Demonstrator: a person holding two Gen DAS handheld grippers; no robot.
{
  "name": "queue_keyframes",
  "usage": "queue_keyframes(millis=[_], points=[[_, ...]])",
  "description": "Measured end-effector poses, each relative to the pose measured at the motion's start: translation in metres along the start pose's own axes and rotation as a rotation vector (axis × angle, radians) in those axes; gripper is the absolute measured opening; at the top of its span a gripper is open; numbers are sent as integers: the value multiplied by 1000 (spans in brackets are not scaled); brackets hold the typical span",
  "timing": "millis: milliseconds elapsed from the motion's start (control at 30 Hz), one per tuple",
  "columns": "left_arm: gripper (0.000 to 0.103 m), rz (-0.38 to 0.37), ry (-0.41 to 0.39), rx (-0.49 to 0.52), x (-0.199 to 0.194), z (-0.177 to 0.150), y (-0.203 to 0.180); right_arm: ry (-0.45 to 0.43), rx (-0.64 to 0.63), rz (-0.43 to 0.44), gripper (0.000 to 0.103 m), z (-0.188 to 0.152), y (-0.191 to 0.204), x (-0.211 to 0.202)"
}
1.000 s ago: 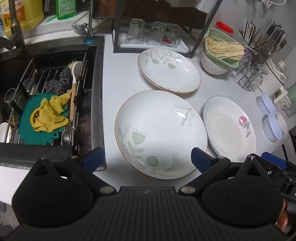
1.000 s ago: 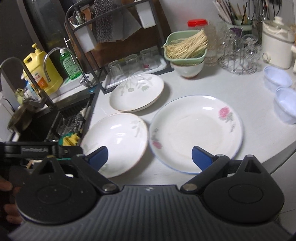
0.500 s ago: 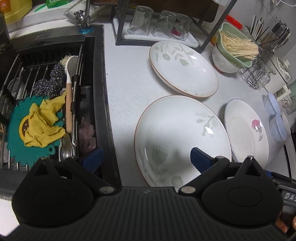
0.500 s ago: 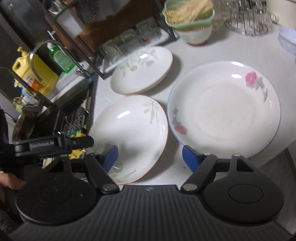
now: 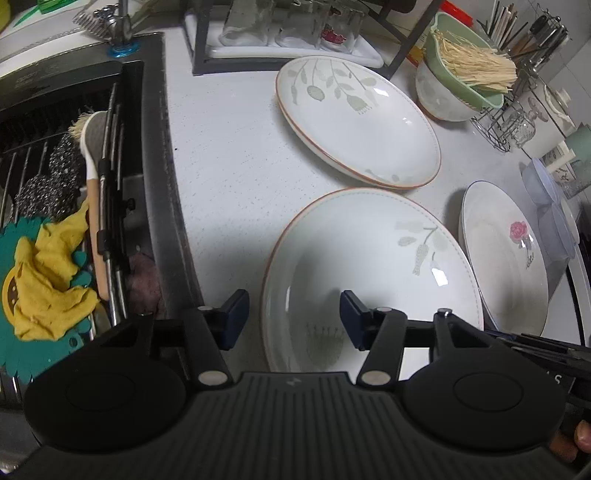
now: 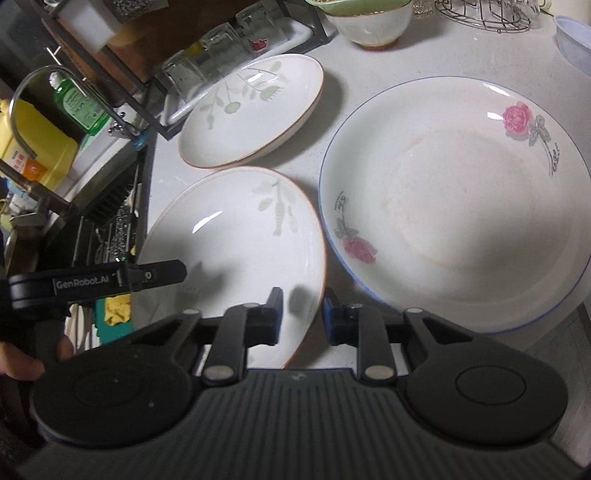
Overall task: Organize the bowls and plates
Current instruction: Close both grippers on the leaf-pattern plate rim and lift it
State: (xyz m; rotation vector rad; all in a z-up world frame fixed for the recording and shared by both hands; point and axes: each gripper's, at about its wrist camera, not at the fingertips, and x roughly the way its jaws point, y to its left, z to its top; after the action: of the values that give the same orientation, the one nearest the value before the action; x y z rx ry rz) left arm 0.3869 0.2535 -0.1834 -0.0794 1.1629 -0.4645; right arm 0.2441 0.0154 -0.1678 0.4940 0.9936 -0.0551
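Three plates lie on the white counter. The near leaf-pattern plate (image 5: 369, 258) (image 6: 229, 243) is held between both grippers. My left gripper (image 5: 293, 317) straddles its left rim; its jaws are closing and the pads do not touch the rim. At the plate's right rim is my right gripper (image 6: 303, 314), its jaws closing, the gap narrow and the pads against the rim. A second leaf-pattern plate (image 5: 354, 118) (image 6: 251, 107) sits behind. To the right lies a rose-pattern plate (image 5: 506, 258) (image 6: 450, 206) with a blue rim.
On the left is a sink (image 5: 140, 206) with a rack, scrubbers and a yellow cloth (image 5: 44, 273). A glass rack (image 5: 288, 33) stands at the back. A green colander (image 5: 465, 74) sits in a bowl. At the far right are pale blue bowls (image 5: 546, 184).
Both grippers came down and closer to the near leaf-pattern plate. The left jaws narrowed to about half around its left rim. The right jaws narrowed to a small gap at its right rim.
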Motion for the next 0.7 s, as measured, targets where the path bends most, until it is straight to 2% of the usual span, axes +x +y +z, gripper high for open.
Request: queue_keyframes(millis=[200, 400, 700], points=[[57, -29, 10, 6, 6, 7, -6, 15, -7, -5, 17, 3, -4, 4], [57, -79, 39, -40, 5, 8, 2, 19, -18, -7, 18, 4, -3, 3], [57, -103, 72, -60, -10, 10, 0, 49, -7, 0, 18, 11, -2, -6]])
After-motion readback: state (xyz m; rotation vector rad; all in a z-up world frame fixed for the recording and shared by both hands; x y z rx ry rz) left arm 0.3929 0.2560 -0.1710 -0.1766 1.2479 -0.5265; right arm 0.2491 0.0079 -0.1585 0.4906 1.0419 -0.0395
